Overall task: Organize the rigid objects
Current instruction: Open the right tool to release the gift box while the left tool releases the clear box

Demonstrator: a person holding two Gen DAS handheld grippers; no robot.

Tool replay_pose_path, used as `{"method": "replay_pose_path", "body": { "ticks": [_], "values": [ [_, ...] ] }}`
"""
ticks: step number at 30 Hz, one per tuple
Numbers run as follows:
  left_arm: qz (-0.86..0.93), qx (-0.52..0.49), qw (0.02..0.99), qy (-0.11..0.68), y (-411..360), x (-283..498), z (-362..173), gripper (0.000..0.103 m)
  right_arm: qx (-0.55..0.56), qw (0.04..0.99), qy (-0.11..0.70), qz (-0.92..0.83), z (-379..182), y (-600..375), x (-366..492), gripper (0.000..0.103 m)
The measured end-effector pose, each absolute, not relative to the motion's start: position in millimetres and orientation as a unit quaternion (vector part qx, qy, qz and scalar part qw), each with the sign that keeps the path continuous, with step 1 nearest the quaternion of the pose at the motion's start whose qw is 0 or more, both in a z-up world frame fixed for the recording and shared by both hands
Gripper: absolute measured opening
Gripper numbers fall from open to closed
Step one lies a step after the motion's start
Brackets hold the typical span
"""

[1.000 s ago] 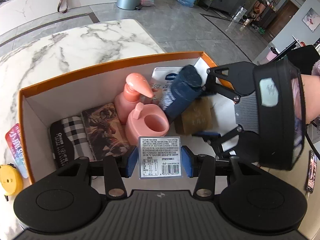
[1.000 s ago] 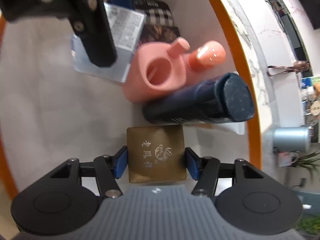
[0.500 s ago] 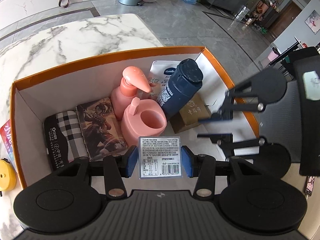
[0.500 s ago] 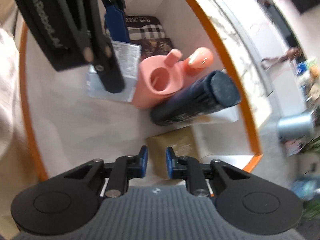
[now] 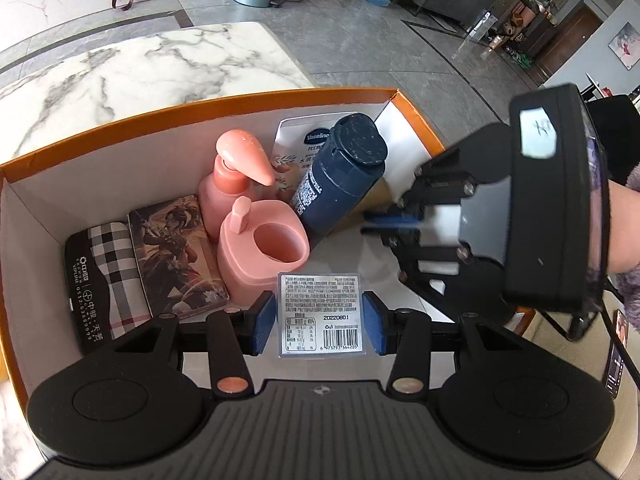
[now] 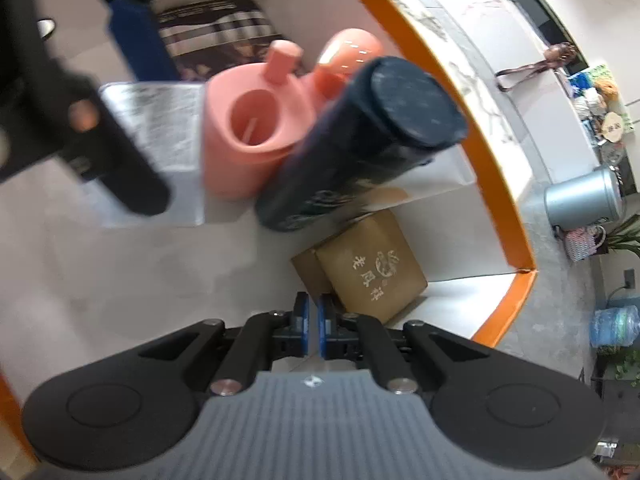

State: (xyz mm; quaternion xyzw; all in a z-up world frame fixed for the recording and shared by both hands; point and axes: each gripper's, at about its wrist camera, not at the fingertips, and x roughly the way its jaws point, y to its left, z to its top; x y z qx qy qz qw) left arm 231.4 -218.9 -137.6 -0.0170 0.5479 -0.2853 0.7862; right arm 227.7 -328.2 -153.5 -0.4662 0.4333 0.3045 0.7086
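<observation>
The box [image 5: 240, 100] on the tabletop [image 5: 140, 64] is nearly full. Going left to right inside it: a plaid case [image 5: 100, 272] at 9 o'clock, a picture book [image 5: 176, 252], a pink pump [image 5: 236, 180], a pink cup [image 5: 264, 252], a blue bottle [image 5: 340, 176] at 1 o'clock, then a brown box [image 6: 372, 264]. The left tongs [image 5: 320, 316] hold a clear card [image 5: 320, 312] low over the box floor, at 6 o'clock. It is not put down yet. The right tongs [image 6: 313, 322] are nearly closed and hold nothing.
</observation>
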Motion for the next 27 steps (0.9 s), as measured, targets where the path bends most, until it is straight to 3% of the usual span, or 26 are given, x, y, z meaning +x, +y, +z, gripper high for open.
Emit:
{"method": "replay_pose_path", "body": {
  "ticks": [8,18,27],
  "values": [
    [-0.279,-0.032,0.786,0.550,-224.3,231.2,-139.0,0.053,-0.435,0.742,0.422,0.288,-140.4,-339.5,232.7,0.004],
    [-0.224,-0.088,0.787,0.567,-255.2,235.1,-148.7,0.053,-0.225,0.892,0.368,0.137,-86.6,-378.7,200.7,0.004],
    [-0.169,-0.135,0.787,0.578,-285.8,255.8,-169.7,0.053,-0.122,0.917,0.380,-0.014,-93.5,-397.2,191.7,0.004]
  ]
}}
